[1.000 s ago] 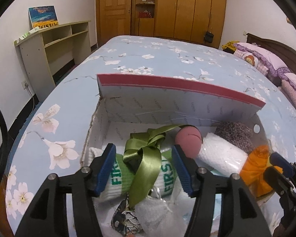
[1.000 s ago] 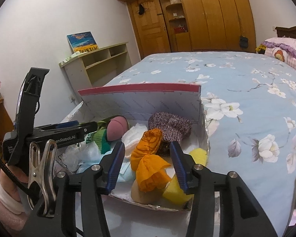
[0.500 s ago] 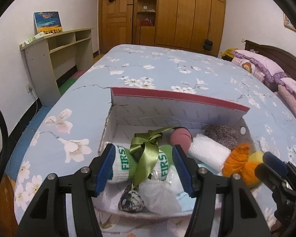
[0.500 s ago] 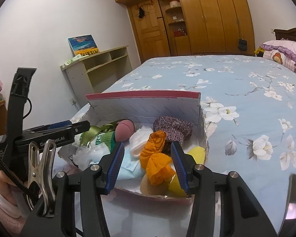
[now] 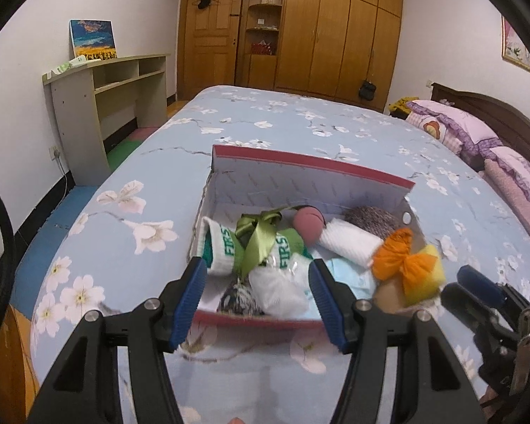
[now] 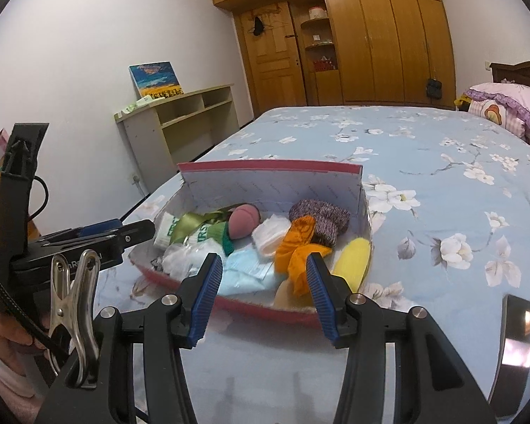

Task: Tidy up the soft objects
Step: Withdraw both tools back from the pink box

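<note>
Both tools, left tool (image 5: pixel 258 298) and right tool (image 6: pixel 261 282), stand wide and empty before the box (image 6: pixel 265 309) on the bed (image 6: pixel 441 183). Soft objects fill it; orange cloth (image 6: pixel 296 251) at its front edge risks spilling if snagged.

One red-edged cardboard box (image 5: pixel 311 176) sits on one bed (image 5: pixel 282 130). Inside it, counted by kind: one white sock with green lettering (image 5: pixel 222 247), one green ribbon bow (image 5: pixel 261 233), one pink ball (image 5: pixel 309 224), one white rolled cloth (image 5: pixel 349 247), one purple-grey knitted roll (image 5: pixel 371 219), one orange fabric bow (image 5: pixel 402 258), one yellow sponge (image 5: pixel 431 275), one pale blue packet (image 6: pixel 247 272), one clear-bagged white bundle (image 5: pixel 279 289) and one dark patterned piece (image 5: pixel 236 296). Two pairs of tongs show: left (image 5: pixel 256 302) and right (image 6: pixel 261 291), each with two blue-padded fingers. Two pillows (image 5: pixel 452 130) lie at the headboard
</note>
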The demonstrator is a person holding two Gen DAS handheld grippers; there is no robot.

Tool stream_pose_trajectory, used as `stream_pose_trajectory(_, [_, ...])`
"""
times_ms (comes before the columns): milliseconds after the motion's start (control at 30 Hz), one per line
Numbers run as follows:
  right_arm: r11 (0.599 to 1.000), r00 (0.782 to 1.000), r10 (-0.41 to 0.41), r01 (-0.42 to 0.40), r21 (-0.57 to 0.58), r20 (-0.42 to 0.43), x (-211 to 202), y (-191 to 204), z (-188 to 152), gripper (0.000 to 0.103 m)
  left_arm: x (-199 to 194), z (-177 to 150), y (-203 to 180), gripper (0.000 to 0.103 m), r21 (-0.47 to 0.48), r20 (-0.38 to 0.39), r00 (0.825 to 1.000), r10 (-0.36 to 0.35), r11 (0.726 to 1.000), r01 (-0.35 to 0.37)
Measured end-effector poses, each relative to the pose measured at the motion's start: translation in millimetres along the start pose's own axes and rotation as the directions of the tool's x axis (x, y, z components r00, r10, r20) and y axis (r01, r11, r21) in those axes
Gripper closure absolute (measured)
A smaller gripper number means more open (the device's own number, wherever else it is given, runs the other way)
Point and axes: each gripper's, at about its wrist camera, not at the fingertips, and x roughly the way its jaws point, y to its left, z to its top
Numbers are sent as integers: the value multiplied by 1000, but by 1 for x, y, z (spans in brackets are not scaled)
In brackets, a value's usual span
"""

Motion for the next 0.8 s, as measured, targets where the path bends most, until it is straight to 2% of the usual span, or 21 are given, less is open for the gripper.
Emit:
stream_pose_trajectory(167, [1000,1000,-4,4,-18,-4,-8,10,-11,40,-12,-13,-1,37,-13,-12,1000,-2,1000,2])
stream_pose_trajectory(433, [1000,999,-21,19,-25,-47,-9,15,-34,40,-20,-41,-4,37,-29,-42,999,-20,999,18])
stream_pose_trajectory(800, [998,992,-62,60,-24,-114,4,13,-57,40,-3,-70,-9,37,-37,-109,993,-43,999,39])
